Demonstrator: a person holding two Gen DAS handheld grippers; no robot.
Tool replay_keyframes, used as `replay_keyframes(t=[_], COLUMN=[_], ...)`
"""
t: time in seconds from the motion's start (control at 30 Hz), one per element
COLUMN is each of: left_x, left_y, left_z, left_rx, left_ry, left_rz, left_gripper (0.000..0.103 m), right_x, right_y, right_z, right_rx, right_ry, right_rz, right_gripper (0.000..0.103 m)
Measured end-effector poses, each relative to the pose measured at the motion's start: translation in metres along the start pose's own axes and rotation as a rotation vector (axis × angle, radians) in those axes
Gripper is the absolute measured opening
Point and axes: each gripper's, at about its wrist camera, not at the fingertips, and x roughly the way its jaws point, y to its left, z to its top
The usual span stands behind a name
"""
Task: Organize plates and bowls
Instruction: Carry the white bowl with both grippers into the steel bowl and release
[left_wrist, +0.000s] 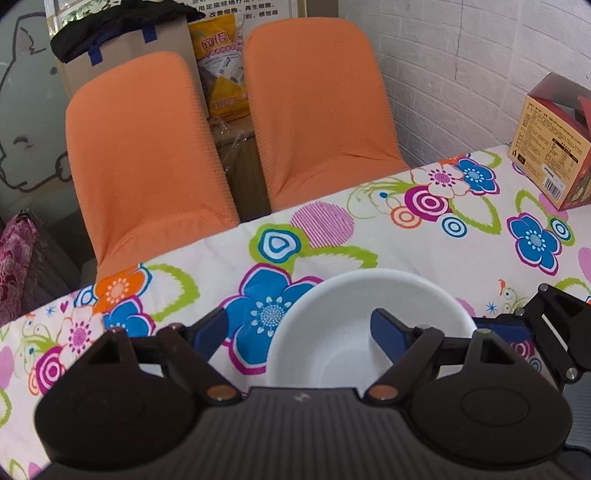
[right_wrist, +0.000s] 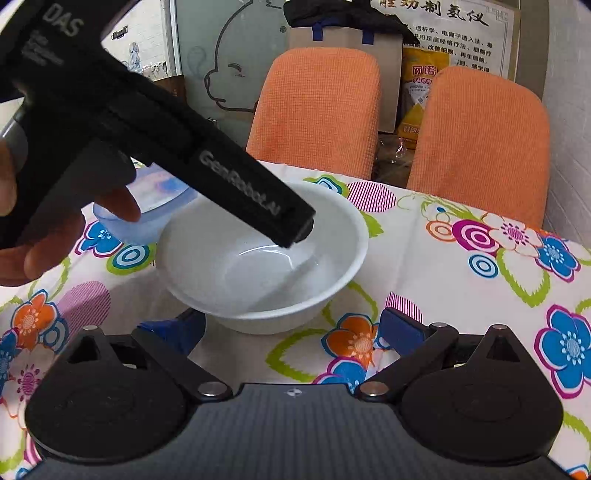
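left tool (left_wrist: 301, 326): wide open, one finger inside white bowl (left_wrist: 354, 295), other outside its rim | right tool (right_wrist: 291, 326): wide open, empty, near bowl on bench (right_wrist: 461, 288)

Left gripper (right_wrist: 295, 229) overhangs the white bowl (right_wrist: 236, 266); open tablecloth (right_wrist: 443, 280) lies rightward, blue bowl (right_wrist: 147, 214) crowds left.

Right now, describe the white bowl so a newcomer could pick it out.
On the flowered tablecloth before two orange chairs, find the white bowl. Unlike the pale blue bowl behind it, it is opaque white, with the left gripper straddling its rim.
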Motion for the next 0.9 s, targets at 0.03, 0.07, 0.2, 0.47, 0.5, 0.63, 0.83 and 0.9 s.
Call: replay_keyframes(t=[0.03, 0.07, 0.2, 0.47, 0.5, 0.63, 0.83, 0.9], left_x=[0.003, 0.006, 0.009, 0.012, 0.012, 0.012, 0.013, 0.013], left_y=[0.002, 0.004, 0.005, 0.001, 0.001, -0.004, -0.006, -0.005], left_z=[-0.001, -0.003, -0.006, -0.007, -0.007, -0.008, -0.011, -0.011], left_rx=[-0.005, -0.013, -0.026, -0.051, -0.052, -0.056, -0.065, -0.086], left_ry=[0.007, 0.014, 0.019, 0.029, 0.028, 0.030, 0.035, 0.038], left_rz=[0.002, -0.004, -0.015, -0.025, -0.024, -0.031, -0.046, -0.076], left_gripper=[0.084, 0.084, 0.083, 0.083, 0.083, 0.083, 0.067, 0.058], right_x=[0.001, 0.001, 0.001, 0.002, 0.003, 0.005, 0.003, 0.000], right_y=[0.001, 0.002, 0.001, 0.001, 0.001, 0.000, 0.003, 0.006], right_z=[0.000, -0.001, -0.002, 0.000, 0.001, 0.003, 0.005, 0.006], right_rx=[-0.013, -0.016, -0.014, -0.023, -0.024, -0.025, -0.016, -0.035], right_ry=[-0.003, -0.011, -0.020, -0.016, -0.016, -0.021, -0.076, -0.103], right_rz=[-0.006, -0.005, -0.004, 0.005, 0.005, 0.022, 0.030, 0.017], right_gripper=[0.090, 0.090, 0.091, 0.091, 0.091, 0.090, 0.085, 0.084])
